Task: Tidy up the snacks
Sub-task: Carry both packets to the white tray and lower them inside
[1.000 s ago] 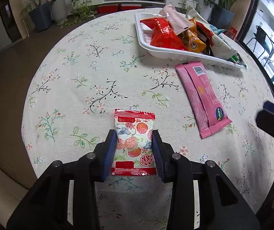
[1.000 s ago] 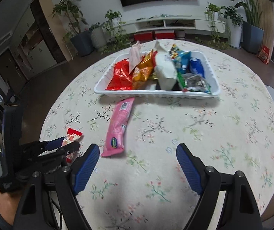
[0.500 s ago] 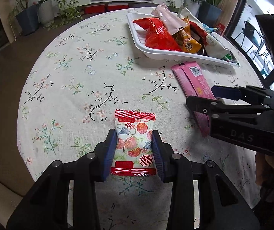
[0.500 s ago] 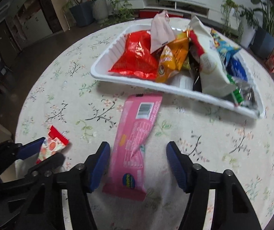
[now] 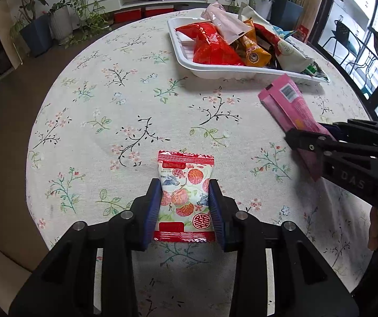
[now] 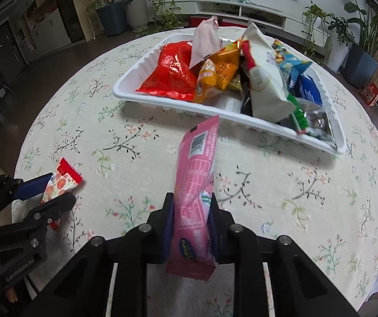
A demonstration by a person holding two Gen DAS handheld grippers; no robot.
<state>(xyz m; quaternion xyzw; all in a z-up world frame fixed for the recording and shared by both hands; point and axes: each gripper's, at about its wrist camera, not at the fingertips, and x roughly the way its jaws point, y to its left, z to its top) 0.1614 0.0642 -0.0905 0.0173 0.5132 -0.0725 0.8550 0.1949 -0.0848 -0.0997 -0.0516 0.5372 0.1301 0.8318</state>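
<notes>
Pink, light and crinkly, the long wafer packet (image 6: 196, 185) is flexing as the right tongs (image 6: 191, 227) are closing on its lower third, far end tilting toward the tray (image 6: 125, 92), while the left tongs (image 5: 185, 208) are pinching the small floral sachet (image 5: 185, 192) by its soft sides on the surface (image 5: 125, 100).

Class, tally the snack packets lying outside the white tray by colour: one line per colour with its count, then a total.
Pink: 1, the long packet, its far end tipped up off the cloth, in the right gripper, whose jaws are closing on it.
Red and white: 1, the small packet, in the left gripper.
Total: 2
</notes>
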